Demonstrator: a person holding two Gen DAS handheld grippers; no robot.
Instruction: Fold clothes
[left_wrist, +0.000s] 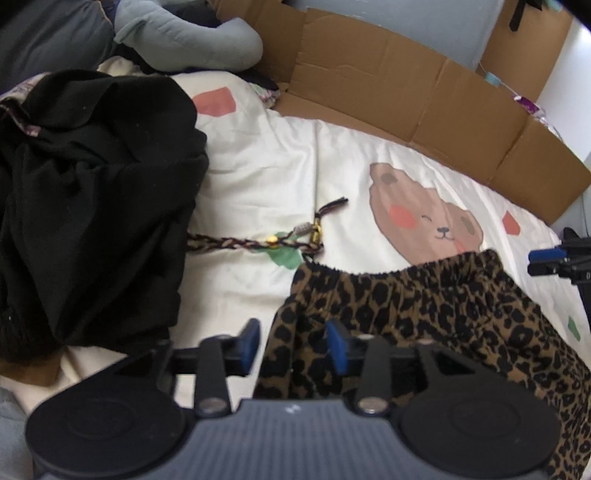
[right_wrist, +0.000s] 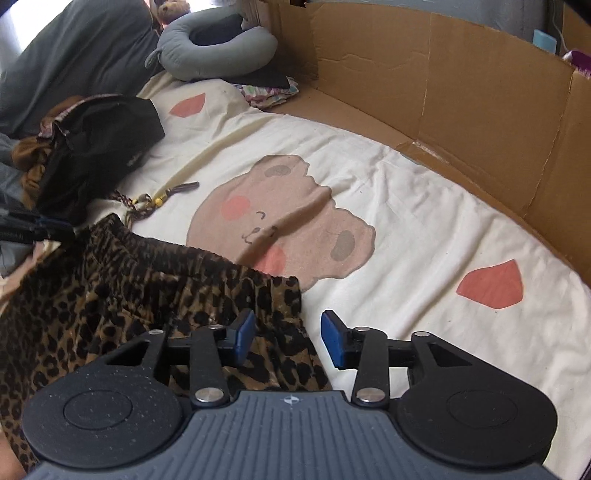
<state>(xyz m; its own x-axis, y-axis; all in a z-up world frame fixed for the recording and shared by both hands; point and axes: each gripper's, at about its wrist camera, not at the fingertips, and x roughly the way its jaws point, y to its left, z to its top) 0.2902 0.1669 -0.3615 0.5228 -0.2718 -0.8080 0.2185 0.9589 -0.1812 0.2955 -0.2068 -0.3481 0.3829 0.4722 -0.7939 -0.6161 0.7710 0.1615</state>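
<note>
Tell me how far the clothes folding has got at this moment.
Done: the leopard-print garment lies spread on the bear-print sheet, waistband away from the cameras. In hand: nothing; the left gripper and right gripper are both open over its two near edges, fabric unpinched. Left: no fold shows in it yet, and the black clothes pile is still crumpled.

- Bed (right_wrist: 424, 206): cream cover printed with a bear face and red and green patches; creased.
- Leopard-print garment (right_wrist: 129, 295): lies flat directly beneath the right claw (right_wrist: 288, 338), elastic waistband on the far side.
- Braided cord (left_wrist: 258, 243) with beads: beyond the left claw (left_wrist: 293, 343).
- Black clothing pile (left_wrist: 92, 192): far left of the left claw.
- Grey neck pillow (right_wrist: 218, 48): far end.
- Cardboard (right_wrist: 461, 110): along the far-right edge.
</note>
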